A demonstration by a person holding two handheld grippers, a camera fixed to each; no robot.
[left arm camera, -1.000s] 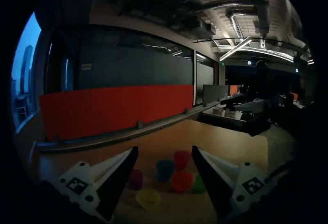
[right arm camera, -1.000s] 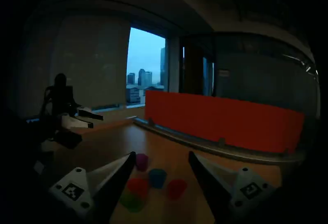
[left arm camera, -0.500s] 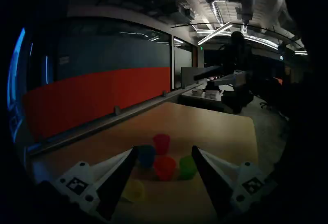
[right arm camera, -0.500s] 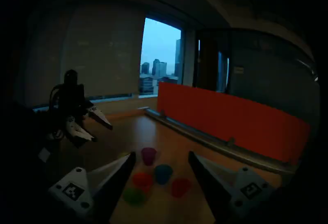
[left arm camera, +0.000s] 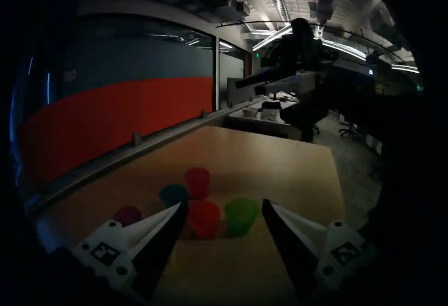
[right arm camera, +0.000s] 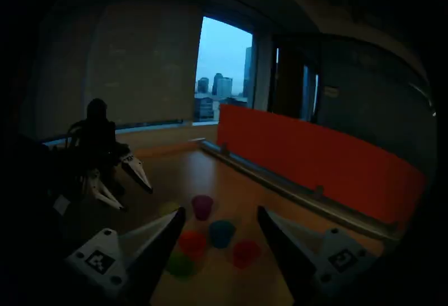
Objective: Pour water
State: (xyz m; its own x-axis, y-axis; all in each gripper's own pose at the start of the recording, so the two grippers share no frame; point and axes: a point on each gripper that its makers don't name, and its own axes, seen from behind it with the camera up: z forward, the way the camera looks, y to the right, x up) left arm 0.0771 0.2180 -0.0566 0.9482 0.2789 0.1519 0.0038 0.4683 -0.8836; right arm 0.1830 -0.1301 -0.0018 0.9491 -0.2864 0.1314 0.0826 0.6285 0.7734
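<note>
Several small coloured cups stand in a cluster on the wooden table. In the left gripper view, my left gripper is open and empty, just short of an orange-red cup and a green cup. Behind these are a red cup, a teal cup and a purple cup. My right gripper is open over the same cluster: purple cup, blue cup, red cups, green cup, faint yellow cup. Each view shows the other gripper farther off, held up above the table.
A red partition with a metal rail runs along the table's far side. The room is dim; a window shows a city skyline. Desks and chairs stand beyond the table's end. The table's right edge drops to the floor.
The left gripper view has swung right, so the cups slid left and the right gripper came into sight. In the right gripper view, the left gripper has tipped downward toward the table.
</note>
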